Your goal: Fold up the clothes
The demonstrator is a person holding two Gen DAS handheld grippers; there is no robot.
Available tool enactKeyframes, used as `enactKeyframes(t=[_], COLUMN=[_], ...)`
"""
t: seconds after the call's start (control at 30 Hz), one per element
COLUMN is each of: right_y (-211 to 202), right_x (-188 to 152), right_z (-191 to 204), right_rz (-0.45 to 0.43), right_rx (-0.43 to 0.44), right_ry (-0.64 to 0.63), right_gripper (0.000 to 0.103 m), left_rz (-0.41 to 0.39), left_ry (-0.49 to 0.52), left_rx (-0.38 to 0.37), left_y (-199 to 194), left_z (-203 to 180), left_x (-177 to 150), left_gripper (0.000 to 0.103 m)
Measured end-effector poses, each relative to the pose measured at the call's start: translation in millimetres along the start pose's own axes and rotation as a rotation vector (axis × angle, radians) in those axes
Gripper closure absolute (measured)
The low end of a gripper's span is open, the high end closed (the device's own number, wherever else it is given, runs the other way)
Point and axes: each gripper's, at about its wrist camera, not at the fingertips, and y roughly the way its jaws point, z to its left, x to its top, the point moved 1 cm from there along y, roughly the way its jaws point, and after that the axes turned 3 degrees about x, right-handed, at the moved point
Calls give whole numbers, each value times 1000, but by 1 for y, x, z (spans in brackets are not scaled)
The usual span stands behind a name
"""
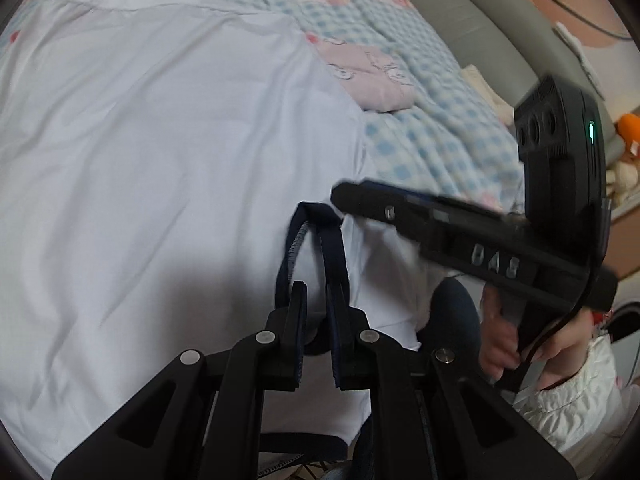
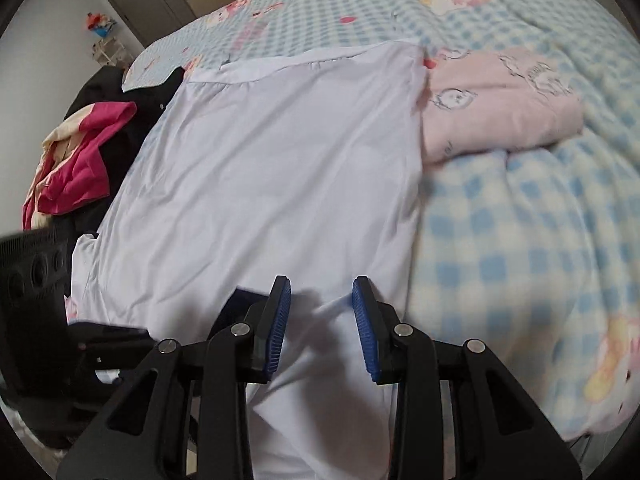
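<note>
Raised letters on the side of the right gripper point(image 1: 340, 200), seen from the left wrist camera, are mirrored and blurred and cannot be read with confidence; a small green light glows on the black camera block mounted above it. That gripper slants down from the right, its tip just above the navy collar point(image 1: 316, 216), and a hand point(image 1: 504, 340) in a white quilted sleeve wraps its handle. In its own view the right gripper point(image 2: 322, 312) stands parted, ribbed blue pads apart, with only smooth cloth lying under the gap and nothing grasped. The left gripper point(image 1: 318, 300) points down at the near edge of the white shirt point(image 1: 160, 180) and is clenched on the dark navy ribbed collar band, which loops up from between its black fingers. The shirt is thin, smooth, lightly creased fabric spread flat across the bed, on a fleecy blue-and-white checked blanket point(image 2: 500, 240) printed with cartoon animals. A folded pink garment point(image 2: 500, 108) lies just beside the shirt's right edge, and a crumpled magenta and cream cloth point(image 2: 76, 160) sits on dark clothes at the left
</note>
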Motion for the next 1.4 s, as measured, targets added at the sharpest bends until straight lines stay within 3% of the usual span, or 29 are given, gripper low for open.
enactKeyframes(t=[0.17,0.3,0.37,0.4,0.57,0.67,0.7,0.73,0.87,0.9,0.93,1.13,1.2,1.27,1.4], right_y=[-19,-9,-11,-10,-11,-10,-10,-11,-14,-15,-14,-12,-10,-4,-10], right_x=[-24,-29,-31,-32,-39,-42,-43,-43,-41,-43,-43,-45,-47,-50,-51], right_z=[-19,-24,-26,-27,-31,-28,-27,-26,-24,-25,-25,-24,-24,-25,-26], right_rz=[-30,-8,-18,-14,-9,-12,-11,-15,-22,-18,-16,-5,5,27,10], right_rx=[30,14,32,33,51,59,54,54,71,66,67,63,59,46,73], right_ry=[75,79,93,97,113,114,111,110,104,101,103,97,95,99,121], right_gripper=[70,70,70,70,70,68,68,68,68,68,68,68,68,68,68], left_rz=[1,18,18,25,66,66,63,60,48,38,25,-83,-143,-199,-162], left_ry=[-34,-39,-74,-84,-108,-137,-143,-148,-164,-174,-183,-262,-289,-316,-257], left_rx=[-18,-54,-119,-146,-190,-209,-216,-224,-288,-293,-290,-236,-203,-163,-198], left_y=[6,15,17,19,35,45,47,48,46,45,44,27,14,0,-10], left_z=[6,2,3,3,0,-2,-4,-6,-10,-9,-8,6,15,25,30], left_x=[13,22,26,27,26,29,30,31,37,39,42,54,56,57,51], left_gripper=[89,89,76,62,58,63,72,75,78,83,89,96,103,103,102])
